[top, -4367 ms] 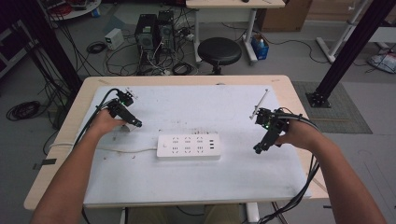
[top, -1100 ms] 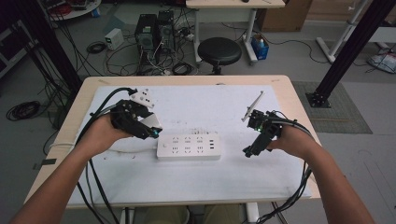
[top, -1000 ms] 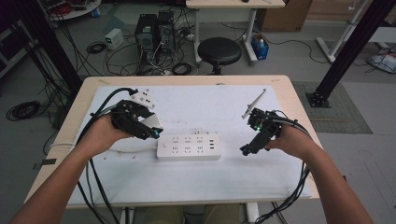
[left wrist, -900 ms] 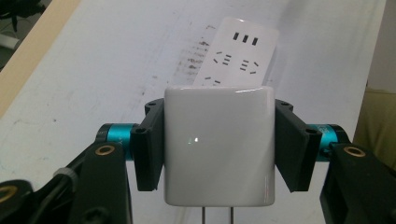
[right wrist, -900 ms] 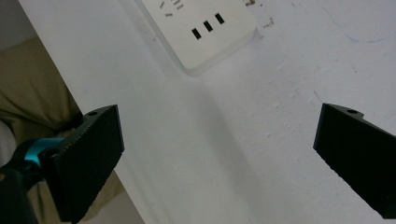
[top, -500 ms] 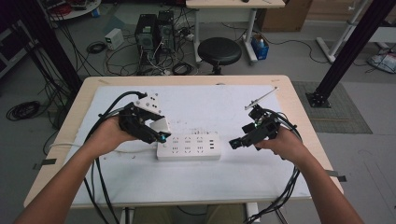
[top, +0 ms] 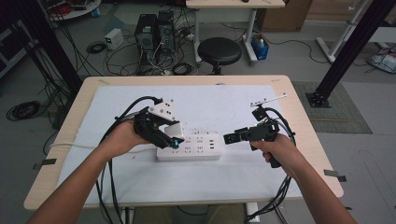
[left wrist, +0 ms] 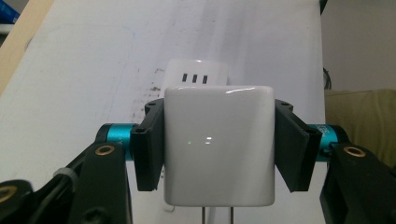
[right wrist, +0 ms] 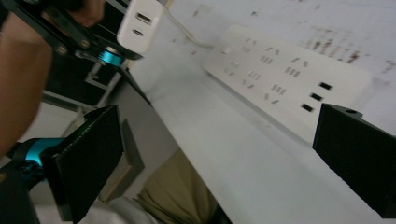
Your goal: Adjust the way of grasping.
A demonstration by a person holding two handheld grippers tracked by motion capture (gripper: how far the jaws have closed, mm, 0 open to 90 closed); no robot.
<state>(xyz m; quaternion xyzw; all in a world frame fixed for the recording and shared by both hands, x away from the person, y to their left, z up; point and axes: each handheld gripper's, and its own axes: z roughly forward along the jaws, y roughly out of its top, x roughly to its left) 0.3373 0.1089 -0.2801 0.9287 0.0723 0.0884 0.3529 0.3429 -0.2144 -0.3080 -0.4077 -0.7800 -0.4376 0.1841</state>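
Now the left gripper (top: 173,139) has come in over the left end of the power strip (top: 188,147), where a second ago it hung farther back and to the left of it. Its fingers (left wrist: 148,142) are clenched on the flat sides of a white charger (left wrist: 218,144), and in the left gripper view two metal prongs point down out of the charger's underside, with the strip's row of small ports just past its top edge. From above, the charger (top: 173,129) sits right over the strip's left sockets; I can't tell whether the prongs have touched yet.

The right gripper (top: 230,138) has swung in too, from well off the strip's right end to just beside it. Its fingers (right wrist: 88,156) stand spread with nothing between them, and its own view looks along the strip (right wrist: 285,86) toward the charger (right wrist: 138,22) at the far end.

So the carry looks finished and the plugging-in is what remains, I'd say. The right gripper seems placed to steady the strip on the white counter (top: 233,105) while the left pushes down. Lining the prongs up with a socket is the fiddly part: a small tilt and they would skate over the plastic.
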